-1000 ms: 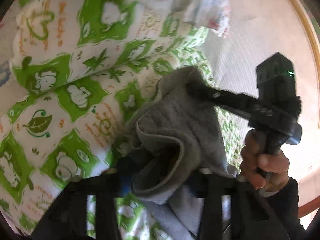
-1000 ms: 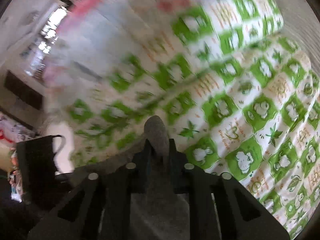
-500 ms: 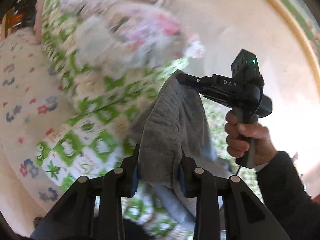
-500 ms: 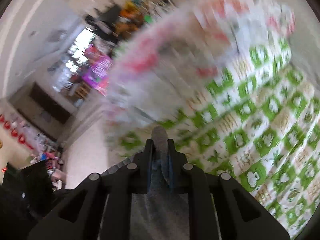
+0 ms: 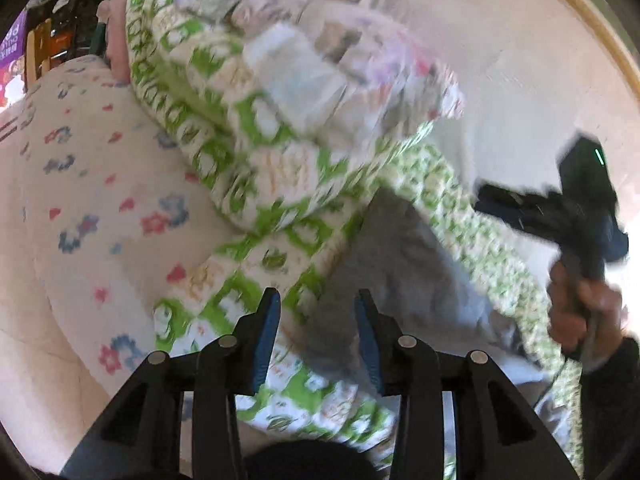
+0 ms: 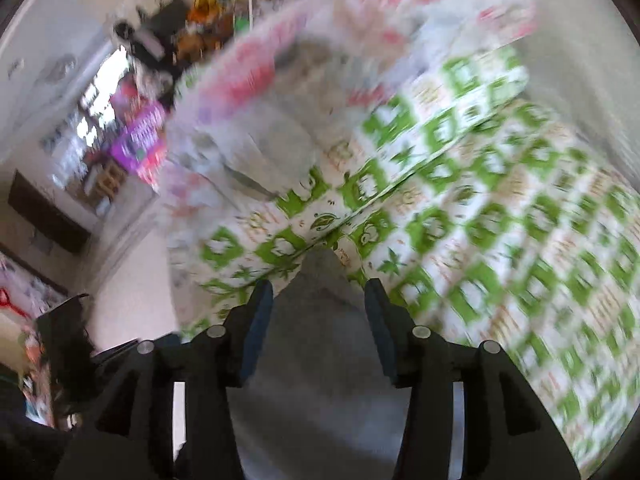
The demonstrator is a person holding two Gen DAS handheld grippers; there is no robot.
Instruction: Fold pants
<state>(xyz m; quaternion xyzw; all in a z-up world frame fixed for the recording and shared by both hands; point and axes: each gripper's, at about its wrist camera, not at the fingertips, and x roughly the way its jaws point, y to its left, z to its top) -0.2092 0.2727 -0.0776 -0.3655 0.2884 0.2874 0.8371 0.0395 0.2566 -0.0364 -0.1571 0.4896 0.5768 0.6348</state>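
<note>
The grey pants [image 5: 404, 264] lie on the green-and-white patterned blanket [image 5: 280, 248]. My left gripper [image 5: 318, 308] is open and empty just above the pants' near edge. The pants also show in the right wrist view [image 6: 320, 336], below and between the fingers of my right gripper [image 6: 319, 292], which is open and holds nothing. The right gripper also shows in the left wrist view [image 5: 480, 198], lifted to the right of the pants. Both views are blurred by motion.
A rolled green-patterned quilt [image 5: 224, 128] with a floral cloth [image 5: 352, 64] on top lies behind the pants. A white floral sheet [image 5: 88, 208] covers the bed at left. A cream wall [image 5: 520, 60] is at right. Room clutter [image 6: 140, 136] shows far left.
Both grippers held the grey pants up shut on the cloth; now both are open, the pants lie on the blanket, and both grippers have pulled back.
</note>
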